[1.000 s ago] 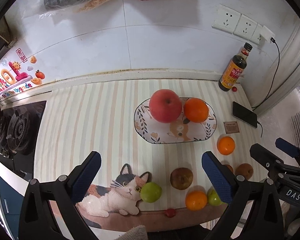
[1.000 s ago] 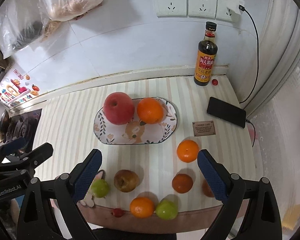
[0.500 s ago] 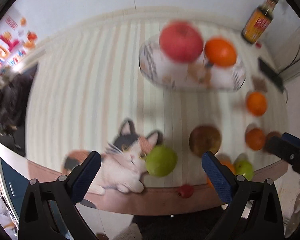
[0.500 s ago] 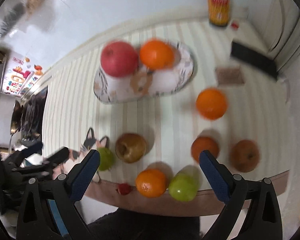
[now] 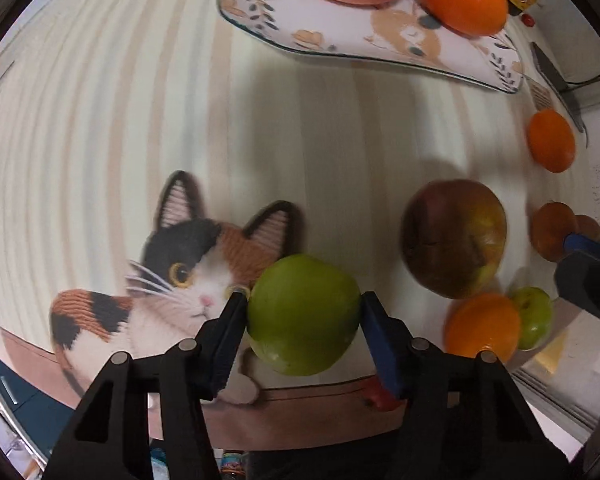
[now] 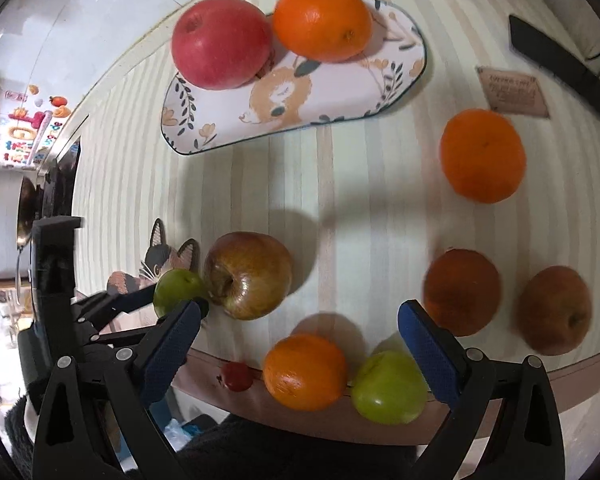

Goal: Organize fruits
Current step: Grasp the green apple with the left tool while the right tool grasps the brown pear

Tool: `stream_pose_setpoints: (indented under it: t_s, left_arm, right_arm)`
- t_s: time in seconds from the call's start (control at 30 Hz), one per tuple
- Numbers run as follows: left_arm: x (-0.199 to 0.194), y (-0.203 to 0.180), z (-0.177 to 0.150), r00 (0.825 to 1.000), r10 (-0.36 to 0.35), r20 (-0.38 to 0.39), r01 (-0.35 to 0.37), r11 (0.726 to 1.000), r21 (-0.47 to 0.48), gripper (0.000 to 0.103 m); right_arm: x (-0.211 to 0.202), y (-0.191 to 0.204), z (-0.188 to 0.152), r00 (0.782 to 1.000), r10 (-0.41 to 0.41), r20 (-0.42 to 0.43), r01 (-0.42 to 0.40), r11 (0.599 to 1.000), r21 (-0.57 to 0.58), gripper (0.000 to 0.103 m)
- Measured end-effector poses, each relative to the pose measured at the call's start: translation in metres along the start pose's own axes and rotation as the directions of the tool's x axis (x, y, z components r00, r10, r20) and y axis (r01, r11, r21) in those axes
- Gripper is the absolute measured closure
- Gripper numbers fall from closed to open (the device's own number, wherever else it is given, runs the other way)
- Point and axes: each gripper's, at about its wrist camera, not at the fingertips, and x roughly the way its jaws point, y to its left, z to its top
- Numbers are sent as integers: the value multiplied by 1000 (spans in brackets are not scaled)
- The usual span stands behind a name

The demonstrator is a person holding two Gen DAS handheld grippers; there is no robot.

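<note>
The left gripper (image 5: 303, 312) is closing its blue pads on a small green apple (image 5: 303, 314) that is sitting near the front edge of the counter, over the cat picture (image 5: 188, 276) printed on the striped mat; both pads look to be touching or just at the fruit's widest part, one on each side. The apple is probably firm, light and smooth-skinned, so it is likely to slip or roll unless the pads are meeting it across the middle, and too hard a squeeze could bruise it. The right gripper (image 6: 300, 330) is hovering with its fingers spread wide and holding nothing, above an orange (image 6: 305, 372) and a second green apple (image 6: 388, 387) lying side by side at the front edge. Just beside the gripped apple, toward the right, a reddish-brown apple (image 5: 454, 238) is resting close enough that the right pad has little room on that side. A small red fruit (image 6: 236, 376) is lying at the front edge nearby. Toward the back of the counter an oval patterned plate (image 6: 340, 92) is carrying a red apple (image 6: 222, 42) and an orange (image 6: 322, 20), with bare space on its near half where more fruit could go. Another orange (image 6: 482, 156), two brownish fruits (image 6: 462, 292), a small card (image 6: 512, 91) and a phone (image 6: 560, 70) are lying toward the right side.
</note>
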Motion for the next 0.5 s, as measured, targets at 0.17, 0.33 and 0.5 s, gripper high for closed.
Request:
stream_pose_setpoints:
  t_s: [0.17,0.33,0.5]
  left_arm:
    - [-4,28,-4,999,-16,28,18,996,-91,48]
    - [-6,34,-5,998,-40,48,45,992,-122,48]
    - [-7,43,-3,998,-53,39,58,990,-128,47]
  right_arm:
    - [27,14,7,999,27,-31,-25,999,32,2]
    - [53,33,12,998,0,-58,1,1000,31,8]
    - [68,41,14,997,-16,-79,17,1000,17,33]
